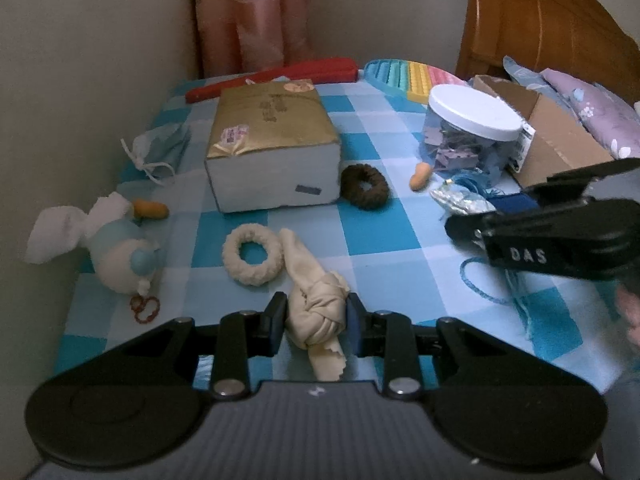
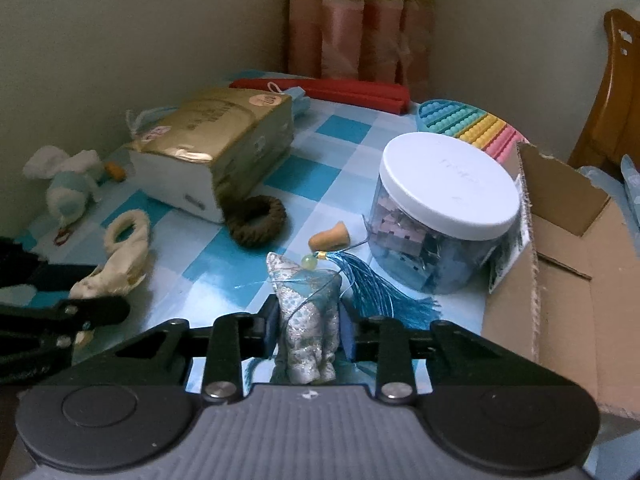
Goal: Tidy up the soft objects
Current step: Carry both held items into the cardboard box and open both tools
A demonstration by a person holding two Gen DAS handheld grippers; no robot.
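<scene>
L gripper (image 1: 316,322) was clamped on the knotted cream cloth (image 1: 316,312), pads pressing the knot from both sides. Cloth's long axis ran roughly away from the camera, leaning left: one tail reached up toward the cream fuzzy ring (image 1: 252,255), touching or nearly touching its rim, other tail pointed back under the gripper body, end cut off there. Whether the knot sat on the checked blue tablecloth (image 1: 384,236) or was lifted, couldn't tell.

R gripper (image 2: 307,326) was closed on the silver-blue brocade sachet (image 2: 306,312), pads tight on its sides; no earlier pic to compare. Sachet's long axis ran away from the camera, pointed tip far end, toward the orange cone-shaped piece (image 2: 330,241). Near end hidden behind the gripper body. Its blue tassel (image 2: 376,284) fanned out to the right, toward the clear jar w/ white lid (image 2: 444,216), a pale bead at the tassel's top.

Brown fuzzy ring (image 2: 258,220) lay against the corner of the gold-topped box (image 2: 216,148). Plush toy (image 1: 120,248) lay at the far L edge by the wall, partly blurred. Cardboard box (image 2: 560,264) stood just R of the jar, inside not visible. Jar contents hard to make out, looked like small paper bits.
</scene>
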